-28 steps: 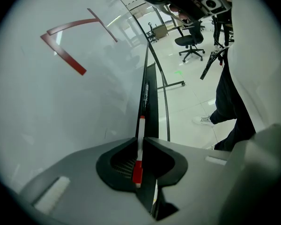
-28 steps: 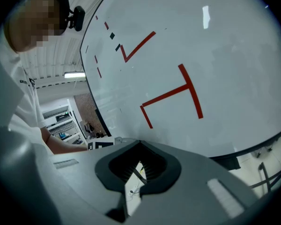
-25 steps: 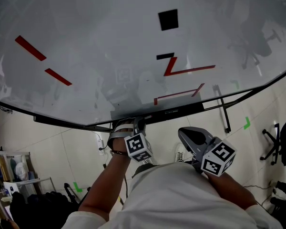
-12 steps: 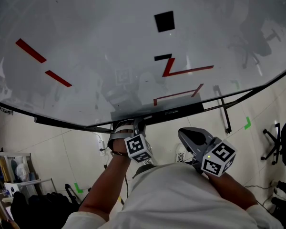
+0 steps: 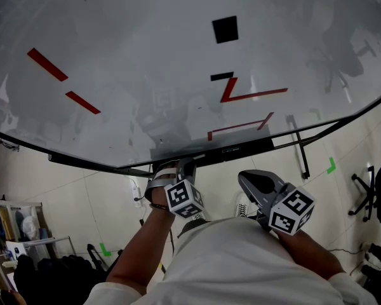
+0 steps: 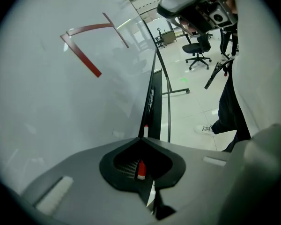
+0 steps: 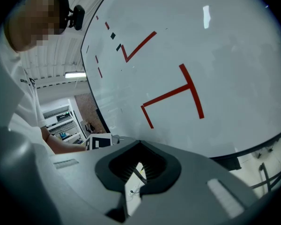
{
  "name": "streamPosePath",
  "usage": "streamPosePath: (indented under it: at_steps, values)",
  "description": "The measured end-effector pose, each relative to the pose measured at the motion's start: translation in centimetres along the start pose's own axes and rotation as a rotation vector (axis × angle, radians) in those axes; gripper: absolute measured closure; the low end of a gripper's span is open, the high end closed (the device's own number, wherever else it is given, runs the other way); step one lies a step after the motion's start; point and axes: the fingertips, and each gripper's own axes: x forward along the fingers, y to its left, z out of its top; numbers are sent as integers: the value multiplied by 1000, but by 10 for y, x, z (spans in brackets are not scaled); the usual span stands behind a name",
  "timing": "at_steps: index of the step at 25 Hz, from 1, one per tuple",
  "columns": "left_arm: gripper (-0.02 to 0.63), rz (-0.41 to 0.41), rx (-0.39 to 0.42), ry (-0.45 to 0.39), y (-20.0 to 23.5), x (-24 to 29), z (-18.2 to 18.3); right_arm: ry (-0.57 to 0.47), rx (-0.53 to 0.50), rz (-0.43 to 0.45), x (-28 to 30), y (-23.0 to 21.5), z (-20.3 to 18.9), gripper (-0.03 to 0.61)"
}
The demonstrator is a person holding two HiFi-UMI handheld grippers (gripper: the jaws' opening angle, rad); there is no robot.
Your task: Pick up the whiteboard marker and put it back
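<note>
The whiteboard marker (image 6: 141, 169) has a red end that shows in the hollow between my left gripper's (image 6: 143, 143) jaws. Its white part (image 6: 146, 131) pokes out beyond them, over the black tray ledge (image 6: 154, 108) at the foot of the whiteboard (image 6: 47, 93). The jaws are shut on it. In the head view my left gripper (image 5: 179, 169) sits right against the ledge (image 5: 232, 150). My right gripper (image 5: 254, 182) hangs just below the ledge to the right. Its jaws (image 7: 139, 144) meet at the tips, and only floor shows through the hollow.
The whiteboard (image 5: 146, 56) carries red strokes (image 5: 251, 94), a black square (image 5: 225, 28) and a small black piece (image 5: 221, 76). A black stand leg (image 5: 297, 146) runs across the tiled floor. Office chairs (image 5: 374, 189) stand at the right and shelves with clutter (image 5: 25, 234) at the lower left.
Only the head view has shifted a little. Both grippers stay where they were, the left one still at the ledge.
</note>
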Motion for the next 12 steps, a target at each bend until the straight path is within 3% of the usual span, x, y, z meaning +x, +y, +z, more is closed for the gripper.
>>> streamPosePath:
  at_steps: [2,4,12]
  values:
    - [597,0,-29,-12,3,-3,2,-1,-1,3,1,1,0,577]
    - [597,-18,-111,-47,5,-7,6,-2,-1,6,2,1,1,577]
    - [597,-217,-744,-398,17,-47,48,-16,13,-7,0,-4,4,577]
